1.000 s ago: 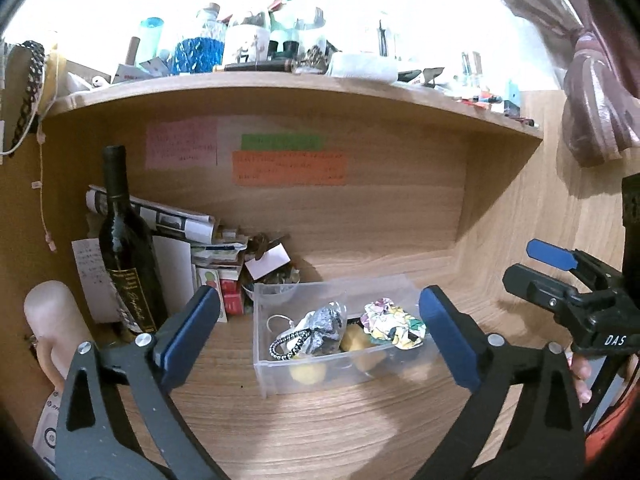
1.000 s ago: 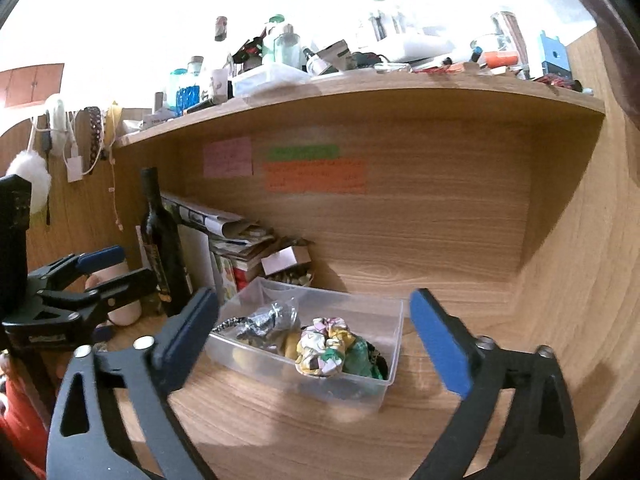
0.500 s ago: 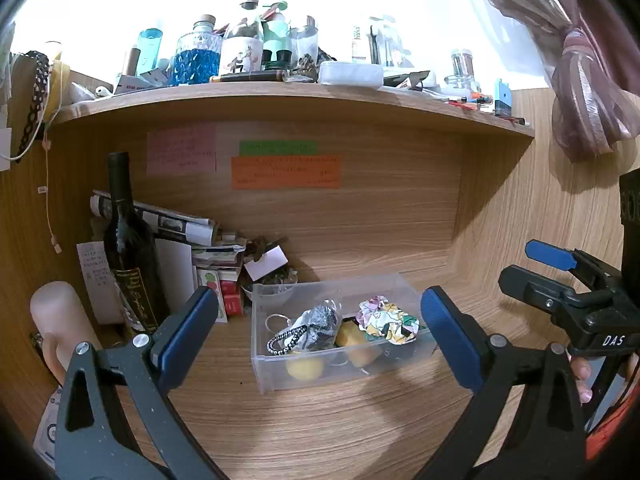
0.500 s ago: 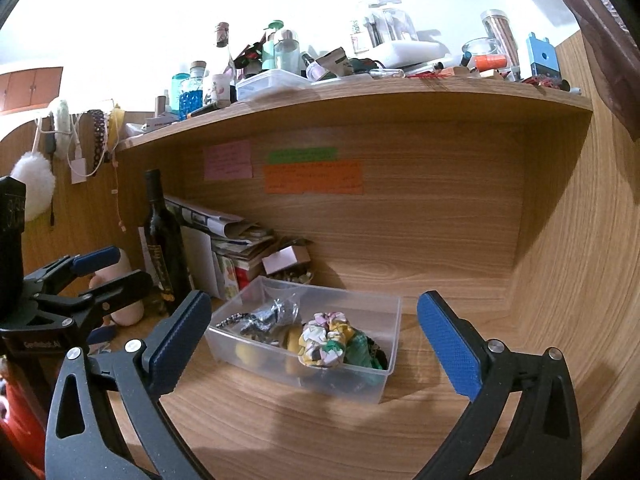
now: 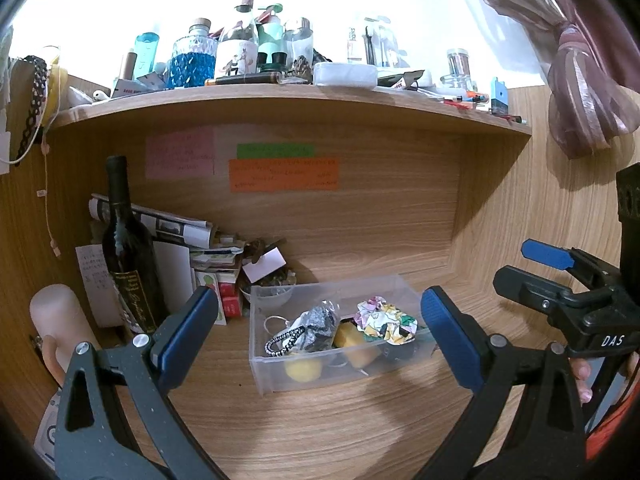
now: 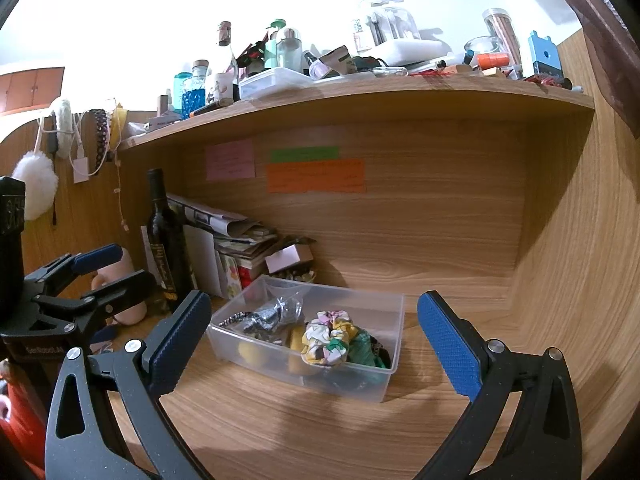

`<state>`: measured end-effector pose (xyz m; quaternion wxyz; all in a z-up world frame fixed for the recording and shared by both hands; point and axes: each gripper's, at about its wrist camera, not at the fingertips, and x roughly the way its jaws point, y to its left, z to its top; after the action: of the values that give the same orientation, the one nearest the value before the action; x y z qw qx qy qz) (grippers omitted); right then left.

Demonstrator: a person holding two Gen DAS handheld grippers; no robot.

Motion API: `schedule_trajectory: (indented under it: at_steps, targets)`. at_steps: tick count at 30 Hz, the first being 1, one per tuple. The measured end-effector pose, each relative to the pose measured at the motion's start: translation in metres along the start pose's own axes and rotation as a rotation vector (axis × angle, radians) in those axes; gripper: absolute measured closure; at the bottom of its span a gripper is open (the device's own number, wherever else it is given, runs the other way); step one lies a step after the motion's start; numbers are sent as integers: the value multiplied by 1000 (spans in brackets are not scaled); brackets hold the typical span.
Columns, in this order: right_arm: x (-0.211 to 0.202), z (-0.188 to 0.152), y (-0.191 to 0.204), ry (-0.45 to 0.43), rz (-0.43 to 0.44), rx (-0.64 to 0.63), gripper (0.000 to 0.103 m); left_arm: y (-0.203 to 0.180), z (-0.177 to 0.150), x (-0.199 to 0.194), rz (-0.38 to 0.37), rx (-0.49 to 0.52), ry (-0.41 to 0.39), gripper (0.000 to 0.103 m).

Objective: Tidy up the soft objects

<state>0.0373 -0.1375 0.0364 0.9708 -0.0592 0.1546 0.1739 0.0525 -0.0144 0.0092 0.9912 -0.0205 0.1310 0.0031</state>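
Observation:
A clear plastic box [image 5: 276, 380] [image 6: 390, 320] stands on the wooden desk in both views. It holds a floral scrunchie [image 5: 384, 320] [image 6: 328, 338], a silver-grey scrunchie [image 5: 316, 326] [image 6: 280, 310], a beaded band [image 5: 282, 338], a green scrunchie [image 6: 362, 350] and yellow soft pieces [image 5: 304, 370]. My left gripper [image 5: 320, 336] is open and empty, back from the box. My right gripper [image 6: 314, 340] is open and empty too, also back from the box. Each gripper shows at the edge of the other's view.
A dark wine bottle [image 5: 126, 252] [image 6: 164, 240], stacked papers and small boxes [image 5: 188, 240] stand left of the box. A pale mug [image 5: 56, 324] sits far left. A cluttered shelf [image 5: 280, 96] runs overhead. A wooden side wall [image 6: 580, 280] closes the right.
Both grippers have drawn back and tilted up a little, so the box sits lower and smaller in view. Both stay open and empty.

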Motion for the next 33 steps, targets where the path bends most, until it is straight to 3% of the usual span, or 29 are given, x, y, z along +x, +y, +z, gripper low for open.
schedule_trajectory:
  at_steps: [33]
  targets:
    - [2, -1, 3, 2, -1, -1, 0, 9, 2, 9, -38, -51, 23, 0]
